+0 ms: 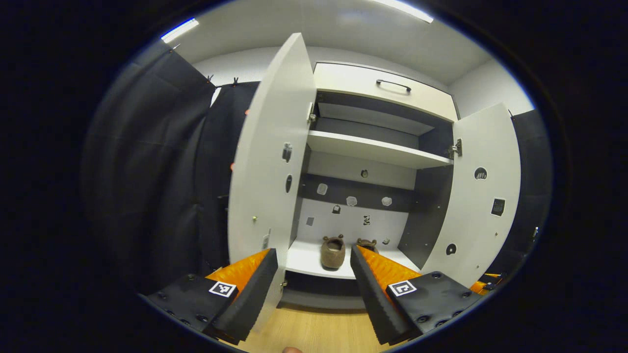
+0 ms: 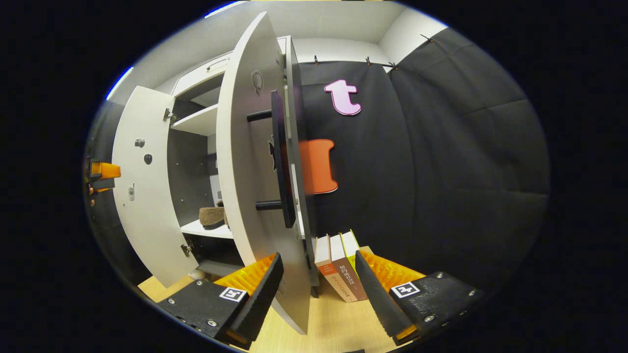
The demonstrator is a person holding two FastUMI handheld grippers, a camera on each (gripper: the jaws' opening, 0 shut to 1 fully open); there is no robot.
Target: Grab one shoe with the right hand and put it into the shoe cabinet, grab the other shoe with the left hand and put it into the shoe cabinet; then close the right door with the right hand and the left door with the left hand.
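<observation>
Brown shoes (image 1: 332,252) are sitting on the cabinet's bottom shelf (image 1: 306,262) as the released right gripper (image 2: 316,289) is straddling the right door's (image 2: 245,162) edge, the left gripper (image 1: 314,289) also gaping.

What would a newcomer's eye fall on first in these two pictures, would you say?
Probably the white shoe cabinet standing wide open, left door and right door swung out. Next, the two brown shoes side by side on its bottom shelf. In the right gripper view, the right gripper sits open astride the right door's edge, some books standing just beyond.
</observation>
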